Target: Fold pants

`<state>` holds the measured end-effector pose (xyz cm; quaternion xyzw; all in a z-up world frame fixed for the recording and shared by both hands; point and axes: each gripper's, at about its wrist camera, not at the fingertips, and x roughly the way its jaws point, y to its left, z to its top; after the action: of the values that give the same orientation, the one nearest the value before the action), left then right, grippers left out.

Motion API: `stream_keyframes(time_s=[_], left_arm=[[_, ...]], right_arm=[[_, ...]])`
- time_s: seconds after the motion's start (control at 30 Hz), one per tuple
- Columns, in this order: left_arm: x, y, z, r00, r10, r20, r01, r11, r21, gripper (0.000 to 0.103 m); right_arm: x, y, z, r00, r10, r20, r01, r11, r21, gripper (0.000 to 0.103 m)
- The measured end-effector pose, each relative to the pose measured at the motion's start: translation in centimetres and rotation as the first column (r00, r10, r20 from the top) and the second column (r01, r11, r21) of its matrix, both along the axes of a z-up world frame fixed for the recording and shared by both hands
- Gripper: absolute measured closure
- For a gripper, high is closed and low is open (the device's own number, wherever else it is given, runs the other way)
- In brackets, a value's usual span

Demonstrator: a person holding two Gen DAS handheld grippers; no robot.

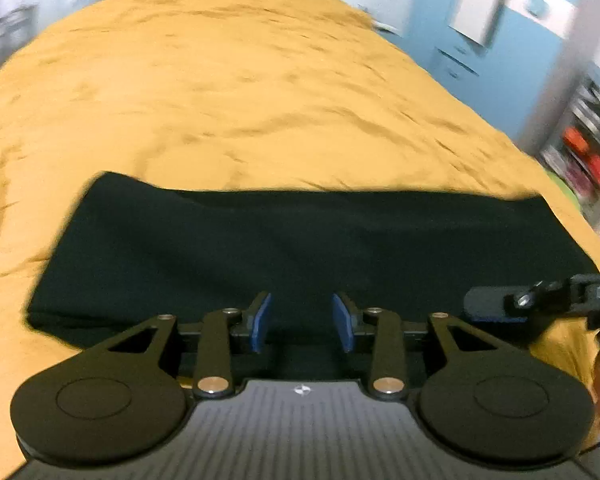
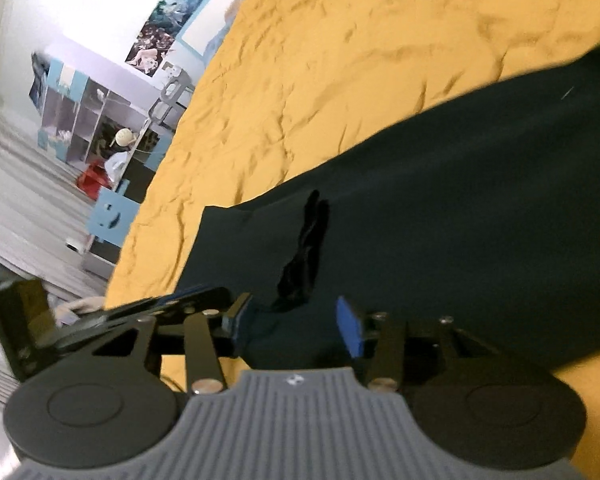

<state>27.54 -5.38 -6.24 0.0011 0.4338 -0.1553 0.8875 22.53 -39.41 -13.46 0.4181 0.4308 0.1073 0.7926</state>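
Dark pants (image 1: 284, 248) lie flat as a long band on a mustard-yellow bed cover (image 1: 236, 92). My left gripper (image 1: 302, 322) is open, its blue pads apart just above the pants' near edge. The right gripper's finger (image 1: 496, 304) shows at the right of the left wrist view. In the right wrist view the pants (image 2: 460, 208) stretch away to the right, with a dark drawstring or tag (image 2: 306, 252) lying on them. My right gripper (image 2: 298, 330) is open over the pants' near end. The left gripper (image 2: 156, 308) shows at the left.
The bed cover (image 2: 340, 60) is wrinkled and fills most of both views. Blue cabinets (image 1: 472, 60) and shelves (image 1: 588, 148) stand beyond the bed's right side. A shelf unit (image 2: 96, 120) and floor lie past the bed's edge in the right wrist view.
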Motion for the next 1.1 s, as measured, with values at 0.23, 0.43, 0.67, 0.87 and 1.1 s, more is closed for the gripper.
stream_keyframes(time_s=[0.23,0.43,0.67,0.87,1.1], left_arm=[[0.4,3.3,1.3,0.979,0.201,0.026,-0.198,0.977,-0.081,0.057],[0.7,5.2,1.0,0.968,0.251,0.012,-0.247,0.959,-0.138,0.057],[-1.2,7.8,1.9,0.943,0.333,0.022,-0.324,0.929,-0.177,0.057],[-2.3,8.4,3.6,0.935,0.347,0.066,-0.329,0.924,-0.195,0.057],[-2.0,6.8,4.0,0.947,0.311,0.084,-0.286,0.933,-0.22,0.057]], right_arm=[[6.1,0.9,-5.1,0.994,-0.008,-0.113,0.027,0.987,0.16,0.058],[9.1,2.1,-7.3,0.988,-0.025,-0.154,0.06,0.972,0.228,0.094],[10.4,3.4,-1.1,1.0,0.013,-0.009,-0.012,0.994,0.108,0.103],[11.2,1.0,10.4,0.978,0.123,0.166,-0.114,0.991,-0.068,0.103],[8.1,-8.1,16.8,0.985,0.093,0.145,-0.076,0.989,-0.124,0.103]])
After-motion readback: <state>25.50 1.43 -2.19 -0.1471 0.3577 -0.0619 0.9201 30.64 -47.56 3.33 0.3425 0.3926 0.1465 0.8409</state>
